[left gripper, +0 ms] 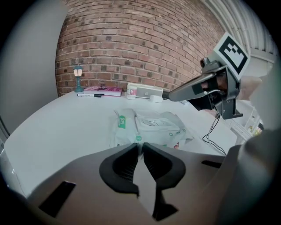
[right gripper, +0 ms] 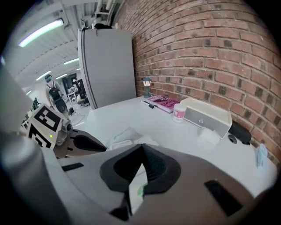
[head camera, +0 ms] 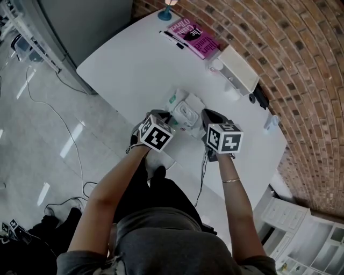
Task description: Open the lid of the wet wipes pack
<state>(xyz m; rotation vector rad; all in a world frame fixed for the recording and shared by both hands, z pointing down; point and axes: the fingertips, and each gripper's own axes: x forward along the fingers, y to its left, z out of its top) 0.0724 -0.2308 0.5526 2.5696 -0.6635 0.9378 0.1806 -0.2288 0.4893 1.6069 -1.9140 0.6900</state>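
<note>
The wet wipes pack (head camera: 185, 111), white with green print and a plastic lid on top, lies on the white table (head camera: 129, 64). My left gripper (left gripper: 139, 145) is shut on the pack's near edge (left gripper: 138, 139); in the head view it sits at the pack's left (head camera: 161, 117). My right gripper (right gripper: 142, 146) is shut, with a white strip with a green mark (right gripper: 136, 193) pinched between its jaws. It hangs above the table to the right of the pack (head camera: 210, 117) and shows in the left gripper view as a raised dark tip (left gripper: 172, 95). I cannot tell whether the lid (left gripper: 153, 123) is lifted.
At the table's far side, near the brick wall, lie a pink book (head camera: 194, 36), a black pen (head camera: 173, 39), a small blue lamp (head camera: 165, 13), a little jar (head camera: 216, 65) and a long white box (head camera: 236, 69). A black cable (head camera: 203, 166) hangs over the near table edge.
</note>
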